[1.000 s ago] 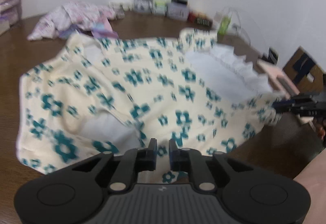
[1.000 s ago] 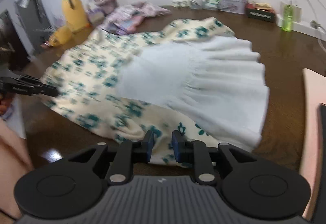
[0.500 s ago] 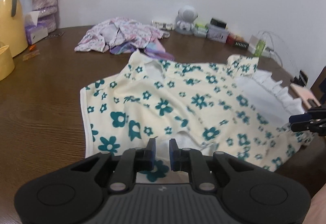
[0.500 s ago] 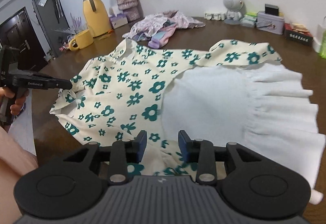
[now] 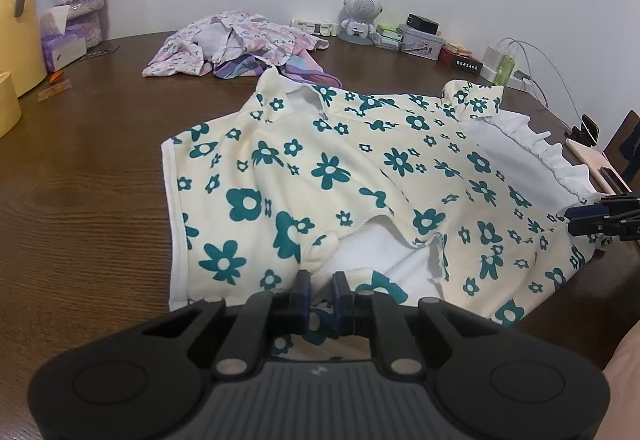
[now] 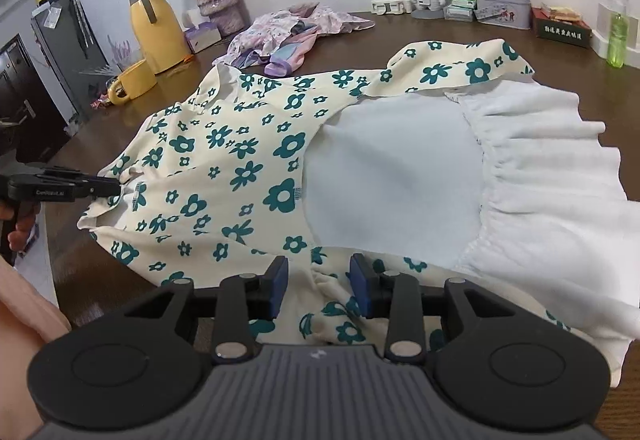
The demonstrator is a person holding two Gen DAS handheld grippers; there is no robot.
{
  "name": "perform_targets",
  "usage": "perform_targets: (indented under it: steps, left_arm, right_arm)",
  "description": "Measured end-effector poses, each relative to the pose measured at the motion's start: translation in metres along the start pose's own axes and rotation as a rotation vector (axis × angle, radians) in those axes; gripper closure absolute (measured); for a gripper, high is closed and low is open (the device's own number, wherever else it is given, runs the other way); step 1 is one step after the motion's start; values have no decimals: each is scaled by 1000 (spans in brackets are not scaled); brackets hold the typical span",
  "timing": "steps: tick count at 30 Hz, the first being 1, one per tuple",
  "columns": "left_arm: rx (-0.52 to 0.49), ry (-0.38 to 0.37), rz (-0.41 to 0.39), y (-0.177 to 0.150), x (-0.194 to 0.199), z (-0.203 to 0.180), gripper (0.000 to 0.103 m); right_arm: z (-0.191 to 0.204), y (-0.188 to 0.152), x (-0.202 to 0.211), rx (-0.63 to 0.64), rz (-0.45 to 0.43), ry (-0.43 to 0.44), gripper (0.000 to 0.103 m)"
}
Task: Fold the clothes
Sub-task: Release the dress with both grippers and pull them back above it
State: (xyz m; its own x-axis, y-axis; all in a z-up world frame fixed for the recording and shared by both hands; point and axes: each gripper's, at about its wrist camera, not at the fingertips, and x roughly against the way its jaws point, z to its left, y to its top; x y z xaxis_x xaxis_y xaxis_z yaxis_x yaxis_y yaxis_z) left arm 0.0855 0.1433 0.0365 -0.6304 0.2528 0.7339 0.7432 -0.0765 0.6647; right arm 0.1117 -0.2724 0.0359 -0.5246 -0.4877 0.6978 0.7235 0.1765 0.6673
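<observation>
Your cream short-sleeved dress with teal flower print and a white ruffled skirt (image 5: 360,167) lies spread on the dark brown wooden table (image 5: 80,199), collar toward the far wall, near edge at the table's front edge.

Left gripper (image 5: 319,282): fingers narrow, pinched on a bunched bit of the floral fabric at the near sleeve side; in the right wrist view it shows at the far left (image 6: 116,187), tips closed on the cloth edge. Call it holding the dress.

Right gripper (image 6: 319,282): jaws have just been opening. Blue pads (image 6: 280,280) stand apart now, a puckered fold of the floral hem sits between them, but neither pad seems to press on it. So released, cloth resting in the gap.

Step in hand, my read: the lay-flat or first fold placement is finishing. Garment set down, right side let go, left side not yet.

Next move likely calls for you to open the left fingers too, then lift both clear without dragging the fabric. Then re-grip for a fold, probably a sleeve or a side brought over the middle. The fabric near the left gripper is wrinkled and the white lining shows there, so smooth that before folding.

A pink and lilac heap of other clothes (image 5: 236,43) waits further back, well apart. A yellow jug (image 6: 154,31) stands off to the left.
</observation>
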Motion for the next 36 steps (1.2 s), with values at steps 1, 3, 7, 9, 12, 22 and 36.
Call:
perform_targets:
  steps: [1,3,7,9,12,22,36]
  left_arm:
    - [10,-5,-13,1,3,1,92]
    - [30,-17,-49,2,13,2,84]
    - [11,15,-133,-2,40,-4,41]
    - [-3,41,-150,-6,50,-9,31]
    - [-15,58,-154,-15,60,-18,13]
    - [26,115,-139,-38,72,-55,11]
    - [119,178,-157,-45,76,-80,11]
  right_arm:
    - [1,0,1,2,-3,-1,67]
    - [3,1,8,-1,-33,3,67]
    - [6,1,37,12,-143,-5,47]
    - [8,0,49,28,-181,-32,33]
    - [8,-7,61,38,-185,-96,23]
    - [14,-41,83,74,-222,-275,0]
    - [18,-65,91,-129,-272,-350,0]
